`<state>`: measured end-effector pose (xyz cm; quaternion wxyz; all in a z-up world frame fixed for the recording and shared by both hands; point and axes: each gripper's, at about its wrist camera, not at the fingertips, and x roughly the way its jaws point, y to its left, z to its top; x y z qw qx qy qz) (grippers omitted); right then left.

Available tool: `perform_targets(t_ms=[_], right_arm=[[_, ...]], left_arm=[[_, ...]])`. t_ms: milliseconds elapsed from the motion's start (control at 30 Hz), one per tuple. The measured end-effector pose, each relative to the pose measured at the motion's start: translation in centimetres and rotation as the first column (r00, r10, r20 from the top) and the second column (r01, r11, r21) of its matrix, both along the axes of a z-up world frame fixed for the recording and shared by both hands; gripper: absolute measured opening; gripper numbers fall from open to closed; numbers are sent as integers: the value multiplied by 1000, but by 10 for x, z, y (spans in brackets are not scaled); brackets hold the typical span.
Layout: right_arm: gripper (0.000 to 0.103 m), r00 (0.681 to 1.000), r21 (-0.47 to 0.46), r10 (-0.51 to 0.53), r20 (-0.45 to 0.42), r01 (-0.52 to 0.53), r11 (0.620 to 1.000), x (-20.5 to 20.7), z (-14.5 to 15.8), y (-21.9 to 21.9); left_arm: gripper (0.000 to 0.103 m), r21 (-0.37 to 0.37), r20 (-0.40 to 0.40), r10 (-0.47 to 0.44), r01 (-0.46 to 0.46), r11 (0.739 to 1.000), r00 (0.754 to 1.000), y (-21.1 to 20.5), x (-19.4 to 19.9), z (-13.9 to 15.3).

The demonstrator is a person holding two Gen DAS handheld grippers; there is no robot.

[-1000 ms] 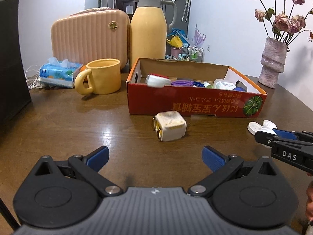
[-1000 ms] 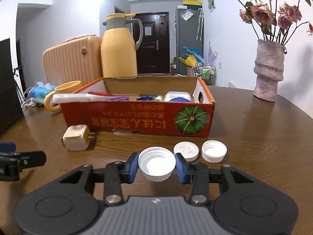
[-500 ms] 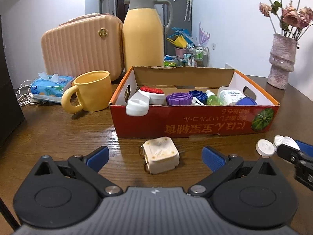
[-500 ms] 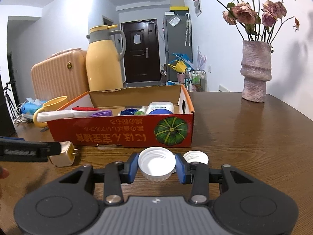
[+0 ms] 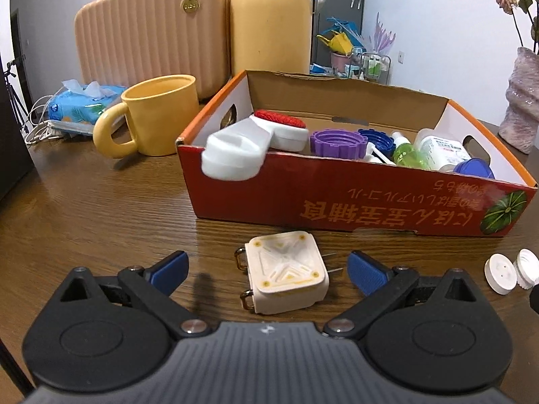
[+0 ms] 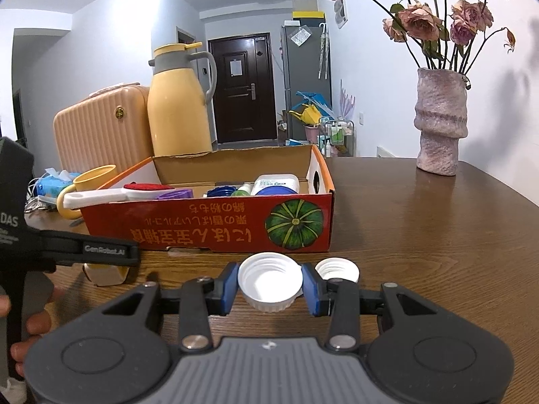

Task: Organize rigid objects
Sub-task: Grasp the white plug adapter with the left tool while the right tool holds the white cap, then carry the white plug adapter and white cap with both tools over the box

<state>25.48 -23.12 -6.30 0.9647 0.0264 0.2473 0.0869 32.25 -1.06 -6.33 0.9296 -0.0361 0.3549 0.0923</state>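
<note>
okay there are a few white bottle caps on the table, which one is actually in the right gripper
The largest white cap, open side up, sits clamped in the right gripper. The smaller white cap lies loose on the table just behind the right finger.

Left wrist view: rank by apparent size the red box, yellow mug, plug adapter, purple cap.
1. red box
2. yellow mug
3. plug adapter, though it lies nearest the camera, so its rank against the mug is unsure
4. purple cap
</note>
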Motion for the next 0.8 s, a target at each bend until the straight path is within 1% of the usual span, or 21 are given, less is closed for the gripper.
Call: perform_targets(t_ms=[67, 100, 133, 267, 433, 633, 800], right_arm=[[39, 1000, -3, 1, -2, -1, 1000, 0, 0, 1], [39, 1000, -5, 0, -2, 0, 1000, 0, -1, 1], [39, 1000, -6, -2, -1, 2, 1000, 0, -1, 1], [39, 1000, -11, -10, 6, 10, 1000, 0, -1, 1], [39, 1000, -25, -9, 11, 9, 1000, -2, -3, 4], [39, 1000, -26, -5, 20, 6, 1000, -4, -3, 4], [39, 999, -15, 1, 37, -1, 1000, -7, -1, 3]], left_arm=[[91, -2, 3, -12, 12, 1000, 1000, -1, 1, -1], [76, -13, 1, -28, 28, 1000, 1000, 0, 2, -1], [70, -38, -5, -53, 53, 998, 999, 1, 2, -2], [69, -28, 0, -69, 69, 997, 998, 1, -2, -2], [69, -8, 32, -79, 80, 997, 996, -3, -10, 3], [69, -2, 92, -115, 116, 993, 989, -5, -28, 15], [69, -15, 144, -130, 134, 991, 981, -5, -49, 26]])
